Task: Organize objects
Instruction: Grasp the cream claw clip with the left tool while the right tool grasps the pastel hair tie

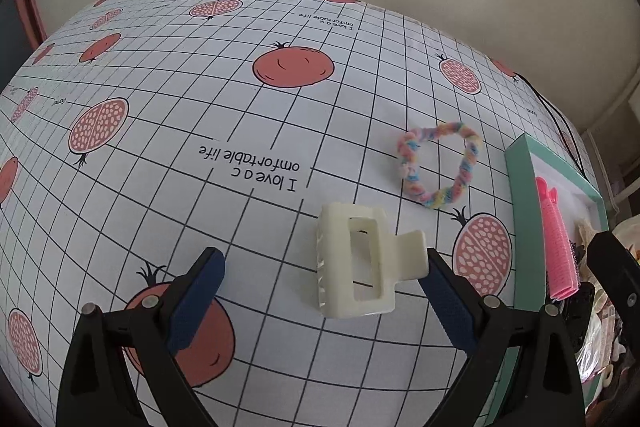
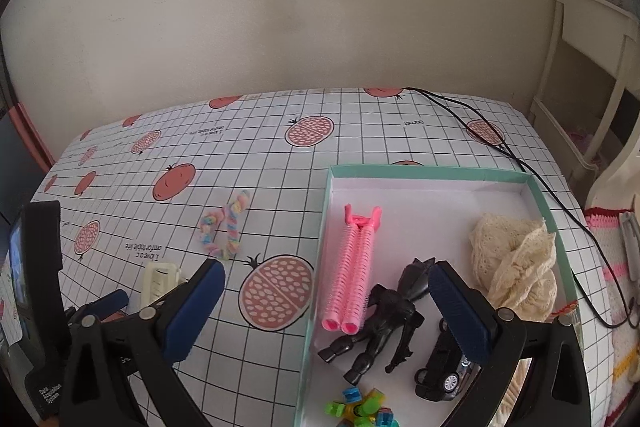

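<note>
A cream hair claw clip (image 1: 356, 263) lies on the pomegranate-print tablecloth, between the fingers of my left gripper (image 1: 322, 263). That gripper is open, and the clip's lever touches its right finger. A pastel braided hair tie (image 1: 438, 163) lies beyond it. The teal-rimmed white box (image 2: 424, 171) holds a pink hair roller (image 2: 354, 267), a black figure (image 2: 384, 323), a toy car (image 2: 440, 367), cream lace cloth (image 2: 516, 263) and a small colourful toy (image 2: 360, 407). My right gripper (image 2: 326, 273) hangs open above the box's left wall, holding nothing. The clip (image 2: 160, 281) and hair tie (image 2: 226, 227) sit left of the box.
A black cable (image 2: 500, 143) runs across the table's far right corner and down its side. A white chair (image 2: 592, 67) stands to the right, past the table edge. A plain wall lies behind the table. The cloth (image 1: 280, 131) stretches far to the left.
</note>
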Tool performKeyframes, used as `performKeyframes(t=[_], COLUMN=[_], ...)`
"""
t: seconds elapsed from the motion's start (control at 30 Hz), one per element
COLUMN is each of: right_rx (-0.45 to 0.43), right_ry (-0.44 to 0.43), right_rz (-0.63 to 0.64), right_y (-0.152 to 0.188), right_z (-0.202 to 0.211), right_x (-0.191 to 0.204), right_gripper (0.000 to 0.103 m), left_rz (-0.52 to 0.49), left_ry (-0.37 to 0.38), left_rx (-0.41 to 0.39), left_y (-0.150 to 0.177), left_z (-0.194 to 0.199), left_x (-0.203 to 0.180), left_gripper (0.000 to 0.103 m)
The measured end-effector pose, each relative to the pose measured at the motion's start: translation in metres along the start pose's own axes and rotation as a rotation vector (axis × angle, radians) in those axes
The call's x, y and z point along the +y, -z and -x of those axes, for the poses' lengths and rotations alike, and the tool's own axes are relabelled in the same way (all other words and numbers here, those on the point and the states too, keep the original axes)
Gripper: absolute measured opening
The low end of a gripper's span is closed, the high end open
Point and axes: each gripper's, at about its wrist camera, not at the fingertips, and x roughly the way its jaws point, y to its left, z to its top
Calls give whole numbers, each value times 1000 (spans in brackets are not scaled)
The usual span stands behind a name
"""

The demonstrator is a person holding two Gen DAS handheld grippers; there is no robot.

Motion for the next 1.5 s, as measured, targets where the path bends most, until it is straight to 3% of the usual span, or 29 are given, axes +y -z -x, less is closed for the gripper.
performKeyframes(t=[0.17, 0.63, 0.73, 0.9, 1.03, 1.1, 1.3, 1.5], right_rx=[18, 52, 64, 86, 104, 117, 155, 172], right_ry=[-22, -43, -37, -28, -17, -13, -6, -11], right_rz=[18, 26, 37, 54, 69, 69, 81, 78], right_y=[-7, -27, -28, -28, -29, -29, -26, -25], right_z=[-8, -36, -44, -57, -65, -70, -84, -90], right_x=[13, 42, 47, 56, 63, 65, 71, 71], right_gripper=[103, 100, 91, 79, 68, 62, 50, 35], left_rz=[-23, 41, 48, 36, 34, 33, 29, 32], left_ry=[-6, 51, 58, 69, 71, 68, 60, 58], left_rx=[-11, -36, -37, -36, -36, -42, -53, -62], left_y=[-4, -7, -7, -6, -6, -6, -6, -6], left_z=[1, 7, 7, 6, 4, 4, 4, 3], left_x=[10, 30, 31, 28, 29, 30, 32, 34], left_gripper=[97, 95, 94, 82, 81, 70, 58, 52])
